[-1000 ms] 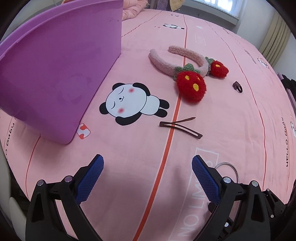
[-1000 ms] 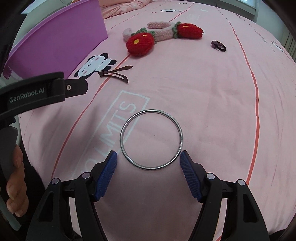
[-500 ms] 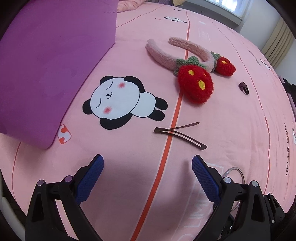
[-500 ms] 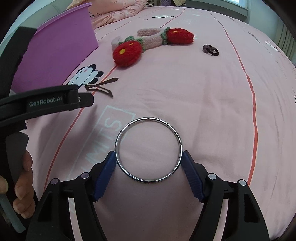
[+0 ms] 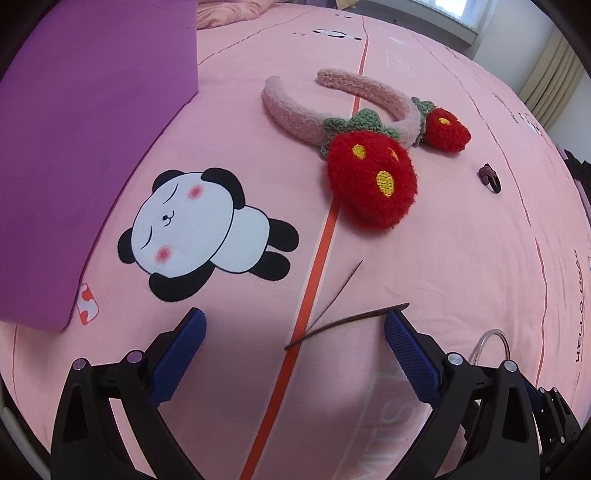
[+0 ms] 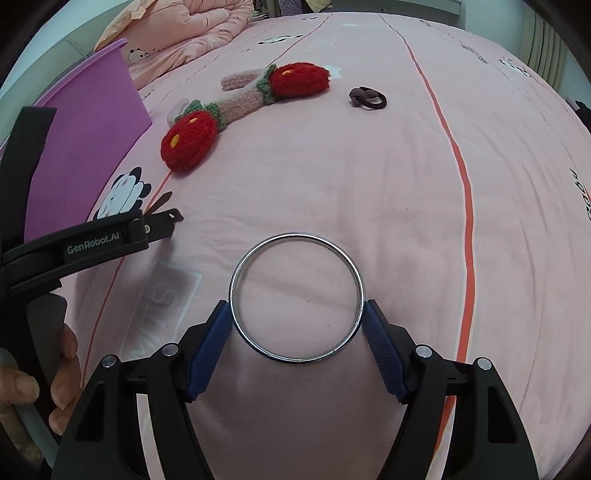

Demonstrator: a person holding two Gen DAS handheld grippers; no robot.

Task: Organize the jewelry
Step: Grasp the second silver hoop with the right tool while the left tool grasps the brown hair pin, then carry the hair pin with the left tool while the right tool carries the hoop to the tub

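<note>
A silver bangle (image 6: 297, 295) lies on the pink bed sheet, and my right gripper (image 6: 297, 315) is shut on it, a blue pad touching each side. My left gripper (image 5: 294, 325) is open, its blue pads on either side of a brown hair clip (image 5: 345, 310) on the sheet; it also shows in the right wrist view (image 6: 162, 201). A pink strawberry headband (image 5: 369, 147) and a dark hair tie (image 5: 489, 178) lie farther off. The bangle's edge shows at the lower right of the left wrist view (image 5: 493, 341).
A purple box (image 5: 85, 147) stands at the left, its wall rising beside the panda print (image 5: 201, 232). The left gripper's black body (image 6: 92, 240) and the hand holding it are at the left of the right wrist view. A pink quilt (image 6: 192, 33) lies at the back.
The left gripper moved forward until the hair clip sits between its open pads. The right gripper closed onto the bangle, pads now touching its rim.
</note>
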